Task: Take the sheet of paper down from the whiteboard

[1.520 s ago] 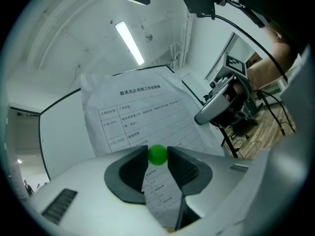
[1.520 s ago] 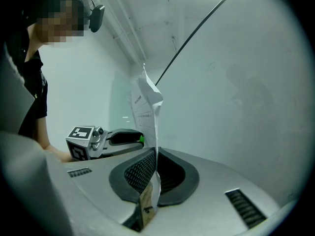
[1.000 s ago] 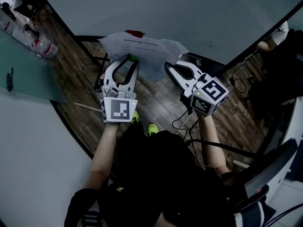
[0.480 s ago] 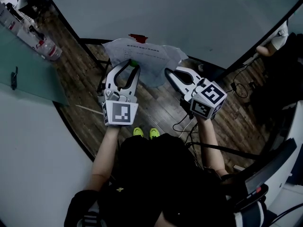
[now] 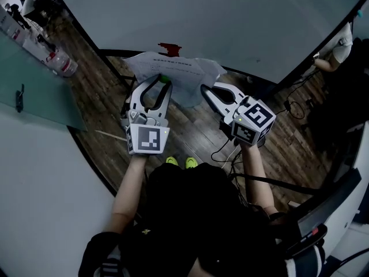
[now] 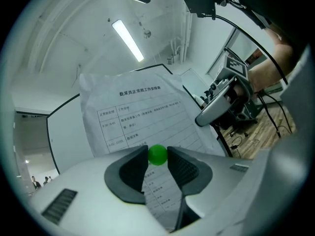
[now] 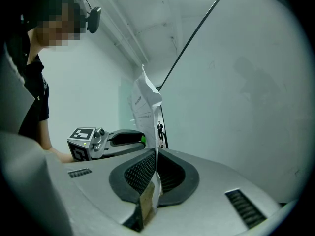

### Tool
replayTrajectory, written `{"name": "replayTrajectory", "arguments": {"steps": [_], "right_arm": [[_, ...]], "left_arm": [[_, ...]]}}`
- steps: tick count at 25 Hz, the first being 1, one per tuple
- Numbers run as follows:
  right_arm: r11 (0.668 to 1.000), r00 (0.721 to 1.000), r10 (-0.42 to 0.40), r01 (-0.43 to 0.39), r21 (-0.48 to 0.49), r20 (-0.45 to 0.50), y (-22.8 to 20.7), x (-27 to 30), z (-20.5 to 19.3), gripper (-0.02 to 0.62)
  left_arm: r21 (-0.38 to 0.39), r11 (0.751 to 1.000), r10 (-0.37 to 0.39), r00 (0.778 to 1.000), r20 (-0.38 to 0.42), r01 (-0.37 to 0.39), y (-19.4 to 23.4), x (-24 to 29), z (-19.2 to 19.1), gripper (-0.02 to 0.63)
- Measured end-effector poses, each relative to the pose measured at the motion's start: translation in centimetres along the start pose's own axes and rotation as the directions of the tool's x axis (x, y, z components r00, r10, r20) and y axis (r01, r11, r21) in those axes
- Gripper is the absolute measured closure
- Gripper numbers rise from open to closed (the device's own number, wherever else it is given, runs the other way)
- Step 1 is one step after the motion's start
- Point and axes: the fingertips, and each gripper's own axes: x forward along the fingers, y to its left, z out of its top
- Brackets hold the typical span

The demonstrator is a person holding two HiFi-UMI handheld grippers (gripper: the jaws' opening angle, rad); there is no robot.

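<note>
The printed sheet of paper (image 5: 176, 73) hangs crumpled between my two grippers, below the grey whiteboard (image 5: 230, 22). My right gripper (image 5: 205, 90) is shut on the sheet's right edge; in the right gripper view the paper (image 7: 145, 104) stands edge-on out of the pinching jaws of the right gripper (image 7: 155, 162). My left gripper (image 5: 163, 82) is shut on a small green round magnet (image 5: 164, 79), which sits between the pads of the left gripper (image 6: 157, 157) in front of the paper (image 6: 138, 109). A red magnet (image 5: 169, 48) shows at the sheet's top edge; whether it pins the sheet I cannot tell.
Bottles (image 5: 57, 61) stand on a glass-topped table (image 5: 34, 94) at the left. Cables (image 5: 230, 149) lie on the wooden floor under my hands. A person (image 5: 337, 46) sits at the far right beyond the board's dark frame. A desk edge (image 5: 328, 206) is at the lower right.
Both grippers and the sheet have drifted slightly together in the picture. Both grips are unchanged.
</note>
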Motion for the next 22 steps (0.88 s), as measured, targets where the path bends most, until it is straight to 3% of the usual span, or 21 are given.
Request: {"name": "replayTrajectory", "arguments": {"steps": [22], "right_arm": [[1.0,1.0,-0.006,0.006,0.001,-0.001,-0.11,0.0,-0.74,0.572]], "left_arm": [[0.01,1.0,-0.017,1.0,0.018,0.017,-0.22,0.78,-0.09,0.462]]}}
